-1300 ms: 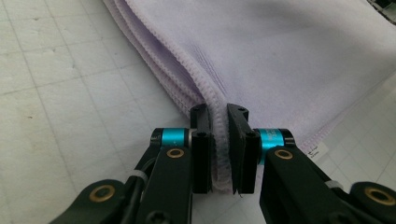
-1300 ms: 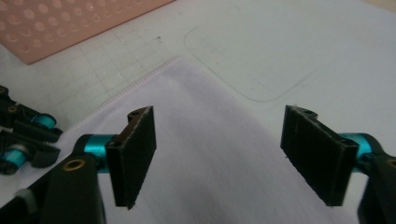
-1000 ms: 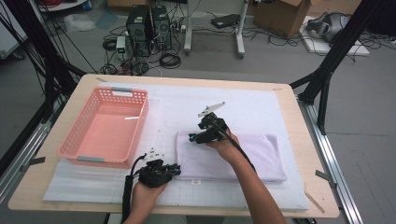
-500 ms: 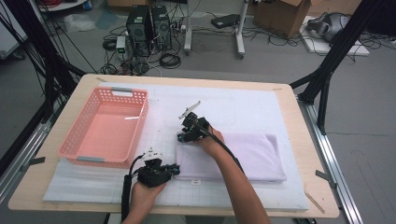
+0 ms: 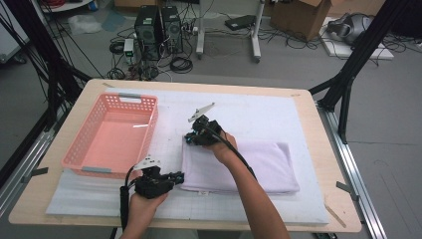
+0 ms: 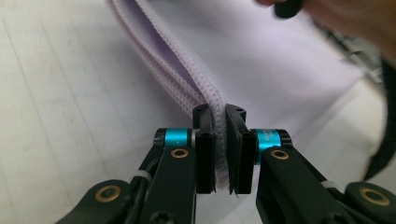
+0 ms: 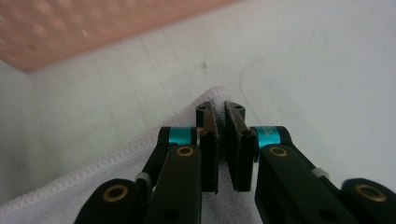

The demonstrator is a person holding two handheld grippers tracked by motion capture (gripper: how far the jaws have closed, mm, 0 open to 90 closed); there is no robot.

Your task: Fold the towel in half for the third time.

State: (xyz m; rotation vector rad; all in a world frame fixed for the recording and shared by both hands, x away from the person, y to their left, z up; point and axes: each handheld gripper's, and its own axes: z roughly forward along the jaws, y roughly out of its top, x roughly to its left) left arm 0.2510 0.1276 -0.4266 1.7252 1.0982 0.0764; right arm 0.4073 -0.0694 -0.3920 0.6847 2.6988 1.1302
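One overhead view down the table (image 5: 318, 129); two close jaw-level views, sharing the towel (image 5: 259, 164).

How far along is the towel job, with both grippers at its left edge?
Done: the lilac towel lies folded flat on the white mat. In hand: the left gripper is shut on its near left corner; the right gripper, whose jaws have just been closing, pinches the far left corner. Left: probably another fold or a lift; the pink basket holds no towel.

a pink basket (image 5: 112, 134) sits on the white mat (image 5: 259, 112), at the mat's left end. beyond the mat, two black computer towers (image 5: 157, 22) stand on the floor; a cardboard box (image 5: 298, 15) lies further right.
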